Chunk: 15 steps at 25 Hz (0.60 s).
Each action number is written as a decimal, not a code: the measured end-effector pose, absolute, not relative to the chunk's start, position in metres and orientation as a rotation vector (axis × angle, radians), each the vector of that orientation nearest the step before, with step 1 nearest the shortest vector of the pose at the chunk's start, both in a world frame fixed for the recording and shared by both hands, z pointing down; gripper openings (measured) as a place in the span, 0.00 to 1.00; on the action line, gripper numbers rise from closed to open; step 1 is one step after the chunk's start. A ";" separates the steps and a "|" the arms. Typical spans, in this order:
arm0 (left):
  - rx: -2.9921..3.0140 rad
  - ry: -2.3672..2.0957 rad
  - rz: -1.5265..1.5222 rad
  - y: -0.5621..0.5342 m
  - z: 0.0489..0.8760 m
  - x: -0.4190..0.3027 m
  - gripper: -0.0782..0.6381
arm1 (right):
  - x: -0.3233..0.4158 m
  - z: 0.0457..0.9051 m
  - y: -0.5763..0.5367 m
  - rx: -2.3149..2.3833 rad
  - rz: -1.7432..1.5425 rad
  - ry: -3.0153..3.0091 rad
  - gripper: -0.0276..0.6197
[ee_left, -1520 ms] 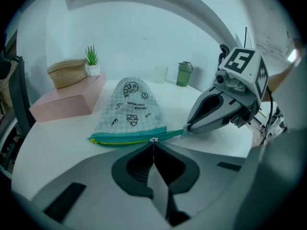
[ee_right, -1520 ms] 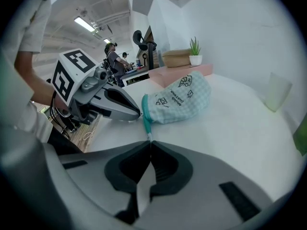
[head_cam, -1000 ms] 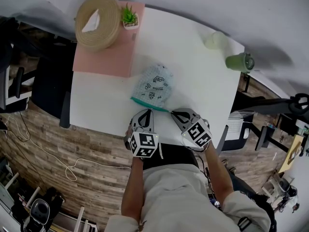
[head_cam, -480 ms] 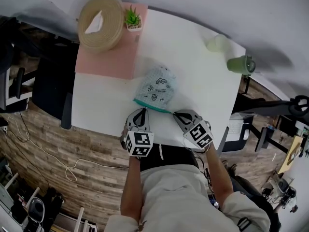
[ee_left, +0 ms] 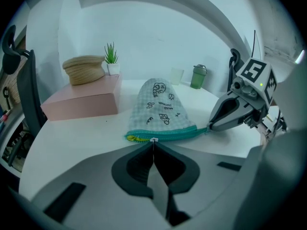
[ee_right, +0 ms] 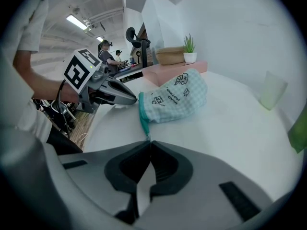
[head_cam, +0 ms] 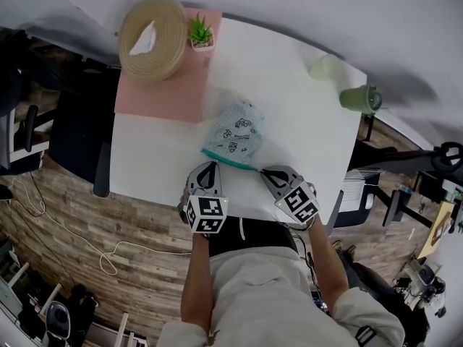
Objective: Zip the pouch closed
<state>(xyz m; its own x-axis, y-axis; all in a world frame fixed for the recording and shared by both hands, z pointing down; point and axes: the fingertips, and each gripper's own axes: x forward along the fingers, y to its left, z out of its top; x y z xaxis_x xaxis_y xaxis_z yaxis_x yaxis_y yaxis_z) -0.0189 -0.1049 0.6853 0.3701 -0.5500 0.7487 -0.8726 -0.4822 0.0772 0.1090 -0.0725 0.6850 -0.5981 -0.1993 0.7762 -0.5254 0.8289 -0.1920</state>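
A pale checked pouch (head_cam: 235, 130) with a teal zipper edge lies on the white table (head_cam: 289, 107). My left gripper (head_cam: 210, 164) is shut on the small zipper pull (ee_left: 153, 139) near the left end of that edge. Left of the pull, a short stretch of yellow lining (ee_left: 135, 138) shows. My right gripper (head_cam: 262, 170) is shut on the teal tail of the zipper (ee_right: 145, 128) at the pouch's other corner. In the left gripper view the pouch (ee_left: 160, 109) stands straight ahead, with the right gripper (ee_left: 209, 127) at its right corner. The right gripper view shows the pouch (ee_right: 175, 97) beyond my right gripper (ee_right: 149, 140), and the left gripper (ee_right: 135, 100) at the far corner.
A pink box (head_cam: 163, 89) at the table's back left carries a woven straw piece (head_cam: 152, 35) and a small potted plant (head_cam: 200, 32). A pale cup (head_cam: 323, 66) and a green mug (head_cam: 359, 97) stand at the back right. The table's near edge runs just under both grippers.
My left gripper has slid to the left along the zipper edge with the pull in its jaws. The right gripper has stayed at the pouch's right corner.
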 end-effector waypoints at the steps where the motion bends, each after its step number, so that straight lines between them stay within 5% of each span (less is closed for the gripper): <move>1: 2.167 -1.232 0.920 -0.106 0.685 -0.021 0.11 | 0.110 0.685 -0.073 0.531 0.519 -2.201 0.05; 15: 2.155 -1.255 0.920 -0.120 0.685 -0.039 0.11 | 0.118 0.683 -0.080 0.585 0.535 -2.187 0.05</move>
